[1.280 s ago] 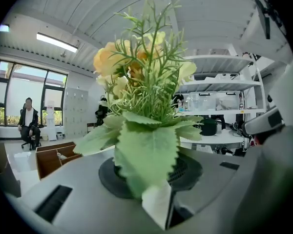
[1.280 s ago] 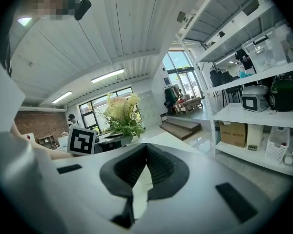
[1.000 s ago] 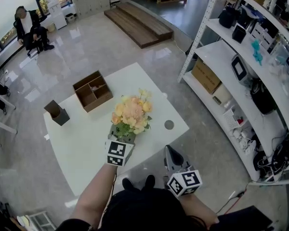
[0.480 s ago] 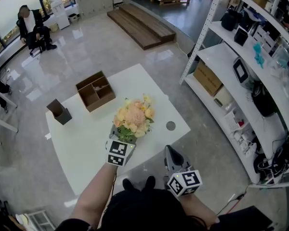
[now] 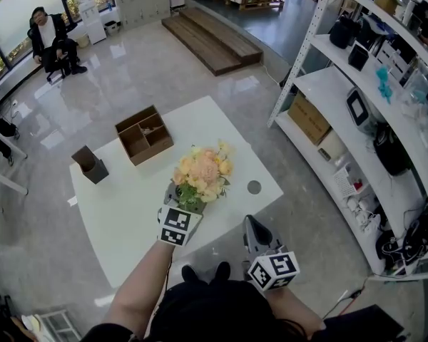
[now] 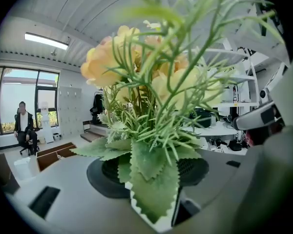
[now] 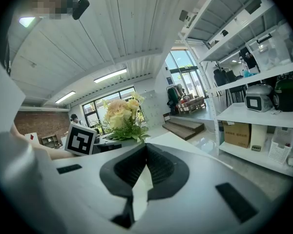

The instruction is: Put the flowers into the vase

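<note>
Left tool [image 5: 175,204], jaws just opening, around flowers [image 5: 202,173]

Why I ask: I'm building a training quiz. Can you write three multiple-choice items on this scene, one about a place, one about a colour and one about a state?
1. Where is the brown divided box?
A) on a shelf
B) on the white table, beyond the flowers
C) on the floor

2. What colour are the blooms?
A) yellow and peach
B) blue
C) dark red

3. How is the right gripper?
A) closed on the flowers
B) wide open
C) shut, holding nothing

Answers:
1 B: the head view shows it on the tabletop, past the flowers.
2 A: both gripper views show pale yellow and peach heads.
3 C: its own view shows the jaw tips meeting with nothing between them.
</note>
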Demonstrator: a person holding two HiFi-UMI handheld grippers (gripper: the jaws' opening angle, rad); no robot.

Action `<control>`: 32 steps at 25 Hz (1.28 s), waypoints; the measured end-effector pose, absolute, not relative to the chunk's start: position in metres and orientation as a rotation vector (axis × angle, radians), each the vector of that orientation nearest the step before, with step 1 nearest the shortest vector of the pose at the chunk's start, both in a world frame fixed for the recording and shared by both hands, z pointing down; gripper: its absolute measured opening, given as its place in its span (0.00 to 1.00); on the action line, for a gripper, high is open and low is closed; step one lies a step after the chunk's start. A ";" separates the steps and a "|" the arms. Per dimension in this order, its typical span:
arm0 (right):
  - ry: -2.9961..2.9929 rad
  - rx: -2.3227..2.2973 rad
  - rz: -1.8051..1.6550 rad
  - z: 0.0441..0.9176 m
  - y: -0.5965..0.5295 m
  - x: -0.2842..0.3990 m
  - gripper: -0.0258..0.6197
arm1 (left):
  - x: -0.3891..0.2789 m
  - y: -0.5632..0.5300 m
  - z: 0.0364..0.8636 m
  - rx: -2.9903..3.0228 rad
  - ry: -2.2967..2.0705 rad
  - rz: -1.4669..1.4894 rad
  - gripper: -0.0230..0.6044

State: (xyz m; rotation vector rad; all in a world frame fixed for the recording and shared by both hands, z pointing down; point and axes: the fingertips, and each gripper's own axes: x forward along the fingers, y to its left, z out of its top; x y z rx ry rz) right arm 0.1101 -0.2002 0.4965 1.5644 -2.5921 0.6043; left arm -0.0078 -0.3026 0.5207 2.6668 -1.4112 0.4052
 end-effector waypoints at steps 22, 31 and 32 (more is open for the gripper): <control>-2.615 1.524 0.611 0.496 -0.196 0.101 0.04 | -0.022 -0.283 0.541 2.571 -1.438 0.408 0.41; -2.643 1.491 0.602 0.494 -0.198 0.091 0.04 | -0.053 -0.238 0.555 2.473 -1.517 0.394 0.41; -2.646 1.487 0.603 0.494 -0.199 0.090 0.04 | -0.055 -0.234 0.554 2.465 -1.523 0.380 0.40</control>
